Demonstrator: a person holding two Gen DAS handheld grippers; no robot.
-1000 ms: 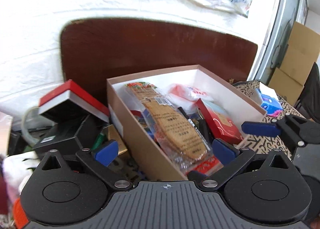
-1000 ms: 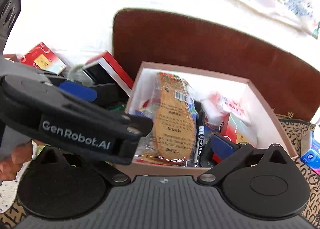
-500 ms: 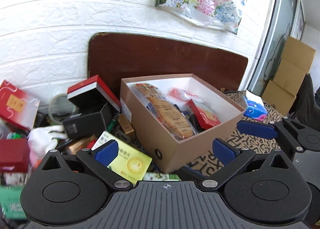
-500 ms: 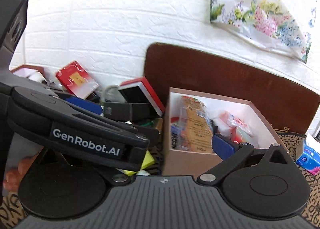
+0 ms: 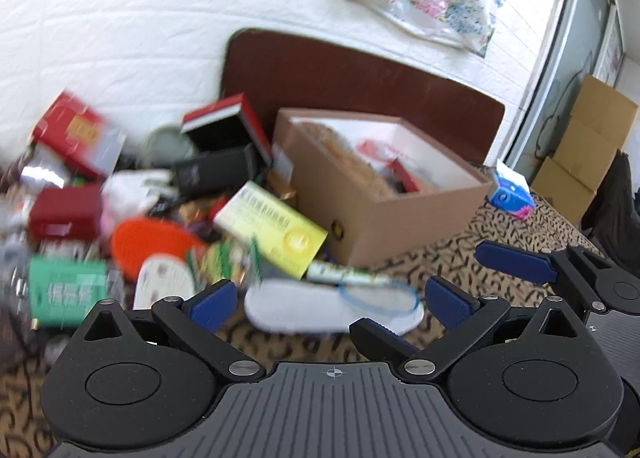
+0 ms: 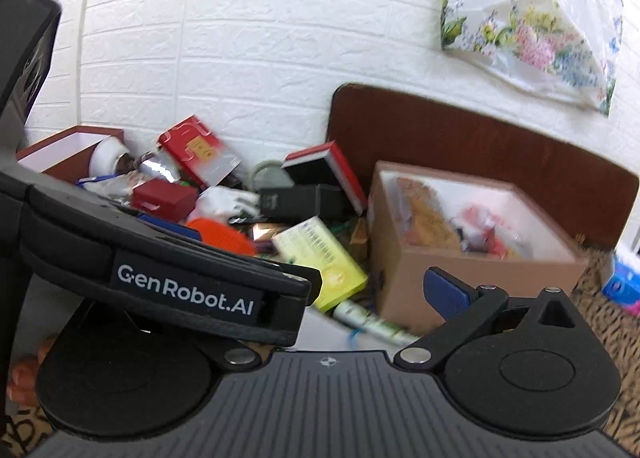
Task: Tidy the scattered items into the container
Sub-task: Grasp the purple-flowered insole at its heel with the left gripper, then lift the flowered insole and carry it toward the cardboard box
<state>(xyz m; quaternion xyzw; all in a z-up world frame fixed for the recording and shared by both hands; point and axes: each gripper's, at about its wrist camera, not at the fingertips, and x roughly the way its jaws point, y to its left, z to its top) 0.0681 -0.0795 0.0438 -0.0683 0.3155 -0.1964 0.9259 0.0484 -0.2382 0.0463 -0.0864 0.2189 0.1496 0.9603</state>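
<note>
An open brown cardboard box holds a long biscuit pack, a red packet and other wrapped items. Left of it lies a pile of scattered items: a yellow-green box, an orange oval lid, a green packet, red boxes, a black box and a white flat pad. My left gripper is open and empty, above the white pad. My right gripper is open and empty; its left finger is hidden behind the left gripper's body.
A dark brown board leans on the white brick wall behind the box. A blue tissue pack lies right of the box on the patterned cloth. A second brown box stands at far left. Cardboard cartons stand at right.
Both grippers have pulled back and up from the cardboard box, so the box looks smaller and the pile of scattered items has come into view. Both stay open and empty.
</note>
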